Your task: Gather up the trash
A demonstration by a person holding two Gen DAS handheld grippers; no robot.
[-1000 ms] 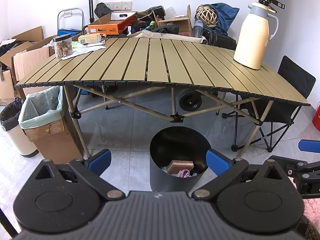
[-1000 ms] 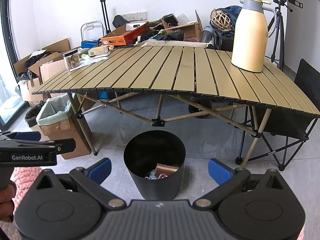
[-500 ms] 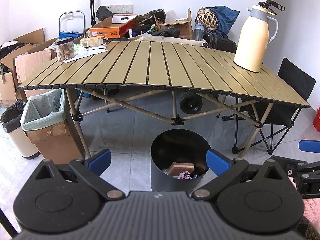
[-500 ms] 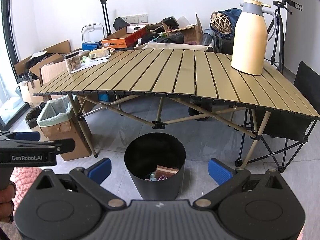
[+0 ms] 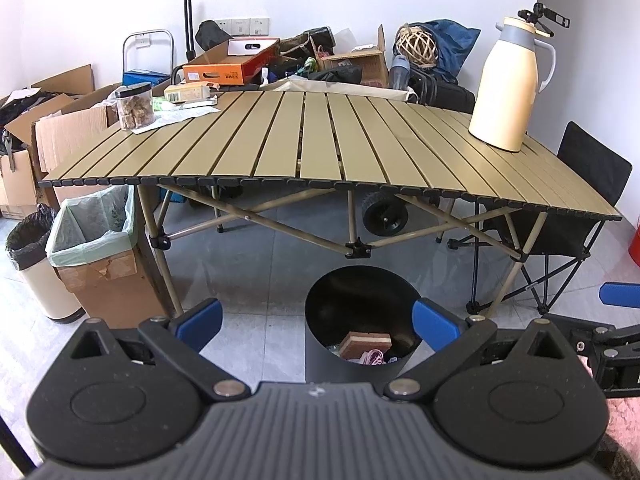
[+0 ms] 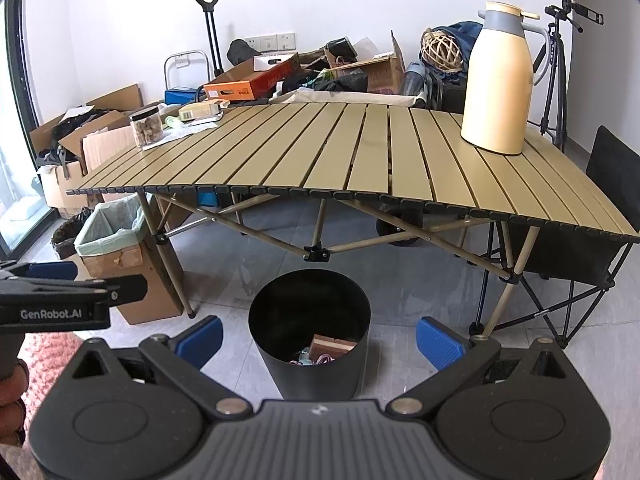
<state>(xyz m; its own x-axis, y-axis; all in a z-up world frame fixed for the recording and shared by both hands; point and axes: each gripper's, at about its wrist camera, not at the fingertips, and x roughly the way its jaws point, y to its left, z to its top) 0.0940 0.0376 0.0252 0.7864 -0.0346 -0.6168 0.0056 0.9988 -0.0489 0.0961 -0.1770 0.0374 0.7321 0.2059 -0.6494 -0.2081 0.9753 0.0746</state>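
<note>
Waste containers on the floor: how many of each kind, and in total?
Black round bin: 1
Cardboard box with green liner: 1
Cream bin with black liner: 1
Total: 3

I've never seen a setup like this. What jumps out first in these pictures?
A long slatted folding table fills the middle, with a tall cream thermos jug standing upright near its right end. On the floor in front sits a black round bin holding trash. At the bottom of each view the left gripper and right gripper show blue-padded jaws spread wide, holding nothing.
</note>
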